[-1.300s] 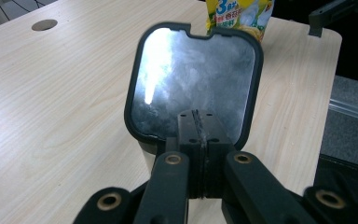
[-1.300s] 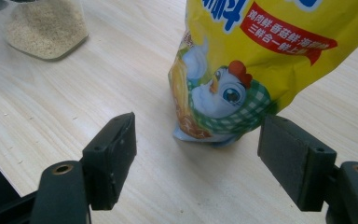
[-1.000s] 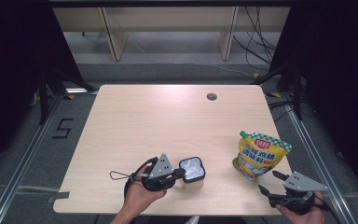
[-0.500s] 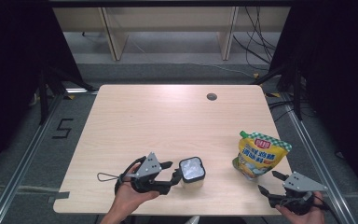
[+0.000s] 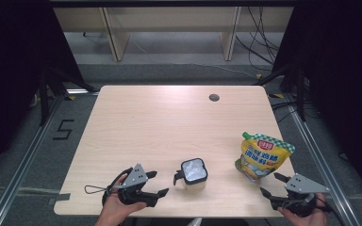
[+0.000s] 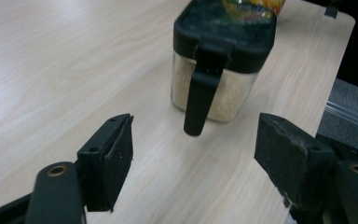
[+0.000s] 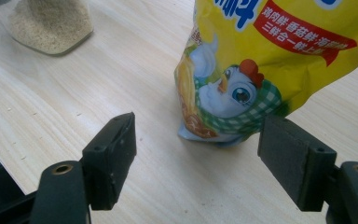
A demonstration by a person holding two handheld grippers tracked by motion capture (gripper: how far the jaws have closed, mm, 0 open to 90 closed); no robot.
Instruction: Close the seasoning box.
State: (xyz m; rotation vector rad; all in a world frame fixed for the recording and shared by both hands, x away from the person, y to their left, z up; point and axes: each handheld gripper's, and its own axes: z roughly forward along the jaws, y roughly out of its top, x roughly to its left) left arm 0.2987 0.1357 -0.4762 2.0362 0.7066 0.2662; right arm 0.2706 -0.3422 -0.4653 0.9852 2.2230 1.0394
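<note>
A: The seasoning jar [image 5: 193, 172] stands near the table's [image 5: 169, 117] front edge, between the two grippers: a clear, square body half full of pale granules, with a black lid and a black handle [image 6: 201, 95] hanging down its side.

B: How would it handle?

A: Stiff, probably light, smooth-walled and likely slippery. I'd take it by the handle or across the lid.

B: And the tools?

A: The left gripper [image 5: 153, 184] has just been opening; its jaws are spread, nothing between them, just short of the handle. The right gripper [image 5: 269, 184] is spread too, empty, facing the yellow chicken-seasoning pouch [image 5: 262, 156], which stands near the right edge.

B: Room?

A: Plenty behind the jar; the front edge is close.
</note>
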